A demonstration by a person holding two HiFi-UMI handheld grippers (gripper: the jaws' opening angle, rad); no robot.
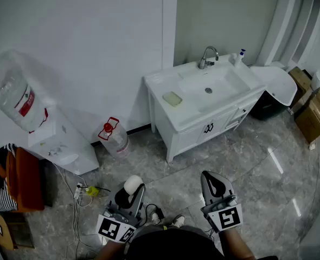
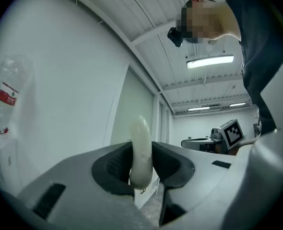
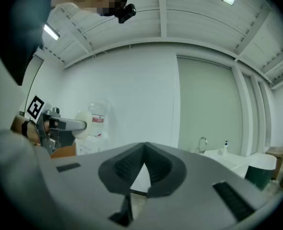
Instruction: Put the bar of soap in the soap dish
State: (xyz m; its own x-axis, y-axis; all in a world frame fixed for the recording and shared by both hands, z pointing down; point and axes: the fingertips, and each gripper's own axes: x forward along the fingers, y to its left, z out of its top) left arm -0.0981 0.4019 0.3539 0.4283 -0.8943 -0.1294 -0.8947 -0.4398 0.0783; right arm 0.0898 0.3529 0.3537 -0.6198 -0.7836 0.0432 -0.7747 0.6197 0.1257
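Bar of soap (image 2: 141, 143) pinched upright between left gripper (image 1: 129, 195) jaws; right gripper (image 3: 143, 166) closed, empty. Green soap dish (image 1: 172, 98) on sink worktop (image 1: 159, 83), well apart.

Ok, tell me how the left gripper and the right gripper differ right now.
The left gripper has its jaws clamped on a white bar of soap standing on edge; the right gripper has its jaws meeting at the tips with nothing between them. So the left gripper's jaws stand wider apart than the right gripper's. Both are held low before the person, well short of the sink cabinet.
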